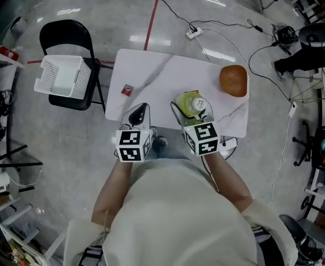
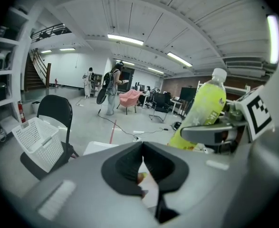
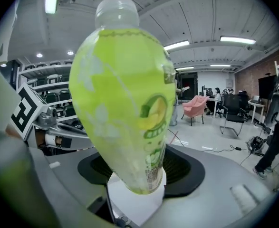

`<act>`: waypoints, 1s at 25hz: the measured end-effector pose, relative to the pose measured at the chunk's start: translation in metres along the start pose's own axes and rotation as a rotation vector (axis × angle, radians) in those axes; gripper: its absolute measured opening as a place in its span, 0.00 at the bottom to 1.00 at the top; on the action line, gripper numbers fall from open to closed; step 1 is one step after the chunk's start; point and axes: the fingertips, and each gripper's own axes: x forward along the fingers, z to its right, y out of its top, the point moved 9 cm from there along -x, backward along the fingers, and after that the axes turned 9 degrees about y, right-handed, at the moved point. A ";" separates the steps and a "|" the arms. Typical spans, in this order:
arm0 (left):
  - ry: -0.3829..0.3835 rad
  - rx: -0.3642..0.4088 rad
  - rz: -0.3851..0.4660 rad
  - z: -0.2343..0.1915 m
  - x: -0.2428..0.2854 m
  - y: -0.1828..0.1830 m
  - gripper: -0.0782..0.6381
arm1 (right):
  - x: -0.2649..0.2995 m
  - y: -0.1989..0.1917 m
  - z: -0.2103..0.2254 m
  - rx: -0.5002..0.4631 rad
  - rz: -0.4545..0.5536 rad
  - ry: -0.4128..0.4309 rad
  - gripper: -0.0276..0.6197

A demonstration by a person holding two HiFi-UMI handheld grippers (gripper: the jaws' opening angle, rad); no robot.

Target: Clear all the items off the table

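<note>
A yellow-green drink bottle (image 1: 191,104) with a white cap is held over the near edge of the white table (image 1: 168,73), and my right gripper (image 1: 192,111) is shut on its lower body. In the right gripper view the bottle (image 3: 125,103) fills the middle, tilted, between the black pads (image 3: 187,167). My left gripper (image 1: 137,115) hangs beside it on the left, jaws together with nothing clearly held. In the left gripper view its tips (image 2: 141,148) meet, with an unclear small orange speck in the slit below. A small red item (image 1: 127,90) and a brown round thing (image 1: 233,80) lie on the table.
A white slatted basket (image 1: 62,75) sits on a black folding chair (image 1: 68,35) left of the table, also seen in the left gripper view as the basket (image 2: 37,141). Cables and a power strip (image 1: 194,33) lie on the floor beyond. Shelves stand at the left, and people stand far off.
</note>
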 end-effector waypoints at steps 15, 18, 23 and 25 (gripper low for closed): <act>0.178 -0.074 0.050 -0.008 -0.059 -0.025 0.12 | 0.000 -0.006 -0.039 -0.090 -0.001 0.204 0.49; 0.220 -0.101 0.064 -0.016 -0.068 -0.030 0.12 | 0.003 -0.002 -0.048 -0.115 -0.001 0.243 0.49; 0.284 -0.169 0.087 -0.038 -0.081 -0.034 0.12 | 0.014 0.009 -0.066 -0.155 -0.001 0.309 0.49; 0.313 -0.187 0.096 -0.049 -0.085 -0.034 0.12 | 0.021 0.012 -0.075 -0.172 -0.005 0.334 0.49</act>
